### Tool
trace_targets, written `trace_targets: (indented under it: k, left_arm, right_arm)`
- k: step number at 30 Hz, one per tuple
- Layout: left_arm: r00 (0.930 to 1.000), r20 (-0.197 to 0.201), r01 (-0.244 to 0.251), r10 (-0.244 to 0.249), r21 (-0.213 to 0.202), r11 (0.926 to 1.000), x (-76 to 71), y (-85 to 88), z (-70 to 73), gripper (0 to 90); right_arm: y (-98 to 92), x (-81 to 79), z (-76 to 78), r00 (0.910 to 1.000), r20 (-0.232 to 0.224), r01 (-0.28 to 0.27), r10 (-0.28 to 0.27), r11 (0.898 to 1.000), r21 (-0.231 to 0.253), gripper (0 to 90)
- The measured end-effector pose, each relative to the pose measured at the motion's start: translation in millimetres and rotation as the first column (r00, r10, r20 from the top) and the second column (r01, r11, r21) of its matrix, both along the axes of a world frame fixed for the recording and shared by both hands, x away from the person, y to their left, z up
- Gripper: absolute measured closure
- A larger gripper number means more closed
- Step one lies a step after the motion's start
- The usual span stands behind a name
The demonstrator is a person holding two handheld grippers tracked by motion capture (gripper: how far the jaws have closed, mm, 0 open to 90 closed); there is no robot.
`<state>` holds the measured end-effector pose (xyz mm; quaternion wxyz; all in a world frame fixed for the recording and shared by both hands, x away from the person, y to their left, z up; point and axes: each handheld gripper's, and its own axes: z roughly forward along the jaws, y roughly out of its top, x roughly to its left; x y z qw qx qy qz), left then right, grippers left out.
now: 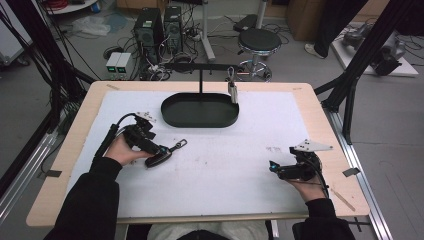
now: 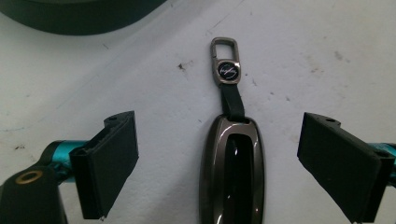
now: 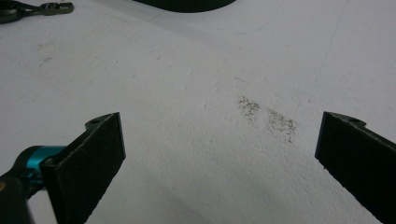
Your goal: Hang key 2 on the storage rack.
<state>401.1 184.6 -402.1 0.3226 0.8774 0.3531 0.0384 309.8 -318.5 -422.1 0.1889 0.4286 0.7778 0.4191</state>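
Left gripper (image 2: 219, 163) stands with both black jaws wide apart, straddling the car key fob (image 2: 232, 172) without touching it; clear mat shows on each side of the fob. No earlier frame applies, so jaw motion is omitted. Fob position: flat on the white mat (image 1: 225, 165), left of centre, its strap and metal clip (image 2: 225, 49) pointing toward the black oval tray (image 1: 200, 111). Tray and fob lie well apart. A second item hangs from the stand over the tray, possibly another key (image 1: 232, 90); the view is too small to confirm. Right gripper (image 3: 219, 163) rests near the mat's right edge, jaws wide, nothing between them.
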Motion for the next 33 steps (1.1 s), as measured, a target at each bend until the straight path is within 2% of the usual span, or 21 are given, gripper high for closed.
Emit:
trace_targets:
  k: [2,4,5,9,12,13,18,20,22,23,24,25,26,27,29,32,33]
  left_arm:
    - [0.9999,-0.008,0.009,-0.008,0.011,0.9999,2.5,-5.7,1.8,13.1]
    - [0.9998,-0.01,0.017,-0.017,0.005,0.9998,4.5,-13.4,4.7,14.1]
    - [0.9994,-0.014,0.031,-0.03,0.023,0.9993,7.3,-20.8,6.1,14.6]
    - [0.9986,-0.026,0.046,-0.045,0.054,0.9975,10.7,-30.0,6.6,16.2]
    - [0.9979,-0.035,0.057,-0.055,0.073,0.9957,13.6,-36.6,5.7,16.7]
    - [0.9969,-0.045,0.069,-0.065,0.094,0.9932,15.9,-41.0,4.7,17.1]
    - [0.9964,-0.054,0.071,-0.065,0.109,0.9915,20.3,-47.2,0.0,19.1]
    - [0.9952,-0.072,0.074,-0.066,0.12,0.99,21.9,-50.3,-3.0,19.4]
    - [0.9947,-0.075,0.079,-0.07,0.134,0.9879,22.2,-53.0,-5.0,20.8]
    - [0.9938,-0.075,0.093,-0.082,0.162,0.9824,21.9,-55.2,-5.0,21.3]
    - [0.9938,-0.075,0.093,-0.082,0.162,0.9824,21.9,-55.2,-5.0,21.7]
    - [0.9941,-0.066,0.098,-0.087,0.188,0.9772,21.4,-56.7,-4.1,22.5]
    - [0.9941,-0.066,0.098,-0.087,0.188,0.9772,21.4,-56.7,-4.1,23.9]
    - [0.9952,-0.058,0.09,-0.079,0.219,0.9717,21.4,-58.0,-3.5,26.1]
    - [0.9946,-0.068,0.092,-0.078,0.23,0.9689,22.2,-58.4,-3.5,30.9]
    - [0.9939,-0.083,0.091,-0.073,0.233,0.9683,23.2,-58.5,-4.2,34.4]
    - [0.9937,-0.09,0.087,-0.067,0.246,0.9654,24.0,-58.7,-5.7,35.3]
  right_arm:
    - [-0.2,-0.2,0.5,1.0,0.005,0.002,-0.002,1.0,0.0,0.7]
    - [-0.3,-0.6,1.1,1.0,0.006,0.0,0.0,1.0,0.005,0.7]
    - [-0.8,-0.5,1.3,1.0,0.01,0.001,-0.001,1.0,0.005,0.8]
    - [-0.6,-0.9,0.6,1.0,0.006,0.001,-0.002,1.0,0.007,0.7]
    - [-0.3,-1.4,0.9,1.0,0.004,-0.002,0.002,1.0,0.009,0.7]
    - [-0.6,-1.1,1.1,0.9999,0.012,-0.004,0.004,1.0,0.01,0.7]
    - [-0.2,-1.9,1.7,0.9999,0.013,-0.005,0.005,1.0,0.017,0.7]
    - [-0.1,-2.5,1.4,0.9999,0.014,-0.005,0.005,1.0,0.012,0.7]
    - [-0.6,-3.1,1.1,0.9998,0.018,-0.006,0.006,1.0,0.005,0.8]
    - [-1.0,-3.6,1.3,0.9999,0.016,-0.002,0.002,1.0,0.011,0.7]
    - [-1.0,-3.6,1.3,0.9999,0.016,-0.002,0.002,1.0,0.011,0.7]
    - [-1.7,-3.3,1.5,0.9998,0.02,-0.003,0.003,1.0,0.011,0.7]
    - [-1.7,-3.3,1.5,0.9998,0.02,-0.003,0.003,1.0,0.011,0.7]
    - [-1.2,-3.6,1.4,0.9999,0.016,-0.003,0.002,1.0,0.014,0.7]
    - [-0.9,-3.8,1.0,0.9999,0.015,-0.004,0.004,1.0,0.012,0.7]
    - [-0.7,-4.2,0.7,0.9999,0.015,-0.005,0.005,1.0,0.007,0.7]
    - [-0.7,-4.6,0.6,0.9999,0.015,-0.005,0.005,1.0,0.007,0.7]
